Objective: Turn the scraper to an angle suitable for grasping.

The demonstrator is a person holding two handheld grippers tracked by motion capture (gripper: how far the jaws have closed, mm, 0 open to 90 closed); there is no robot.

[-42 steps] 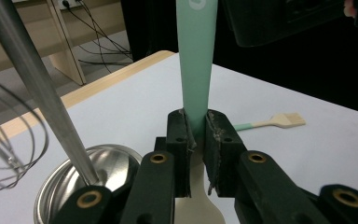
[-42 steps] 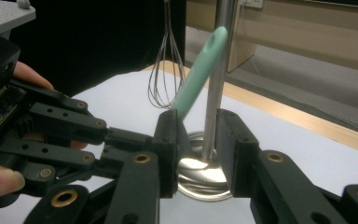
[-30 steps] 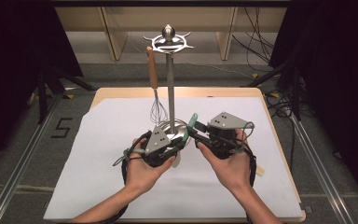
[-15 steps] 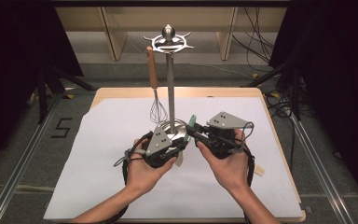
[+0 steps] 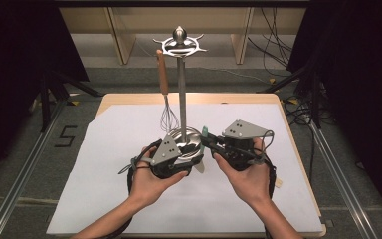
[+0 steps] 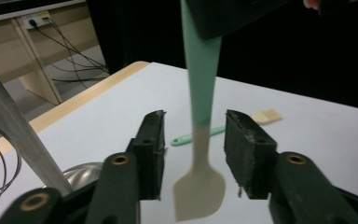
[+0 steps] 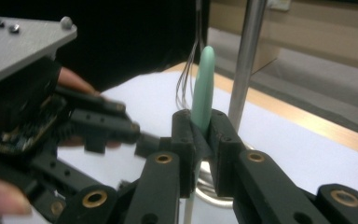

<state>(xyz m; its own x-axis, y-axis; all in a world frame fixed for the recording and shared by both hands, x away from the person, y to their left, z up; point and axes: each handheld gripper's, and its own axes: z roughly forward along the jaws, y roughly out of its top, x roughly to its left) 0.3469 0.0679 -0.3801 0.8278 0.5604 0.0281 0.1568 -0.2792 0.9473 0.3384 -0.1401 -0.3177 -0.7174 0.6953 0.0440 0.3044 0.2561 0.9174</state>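
A white-topped table point(image 5: 104, 189) stands on grey floor point(image 5: 25, 144), black curtains point(image 5: 15, 45) either side.

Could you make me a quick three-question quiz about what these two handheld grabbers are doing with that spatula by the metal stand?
1. Which gripper clamps the mint green handle of the spatula: the left gripper or the right gripper?
2. True or false: the pads of the left gripper press on the spatula.
3. What hangs from the utensil stand?

Key
1. The right gripper; its jaws have just been closing on the handle.
2. False. Its jaws have just been opening, and the spatula's beige blade stands between them with gaps on both sides.
3. A whisk with a wooden handle.
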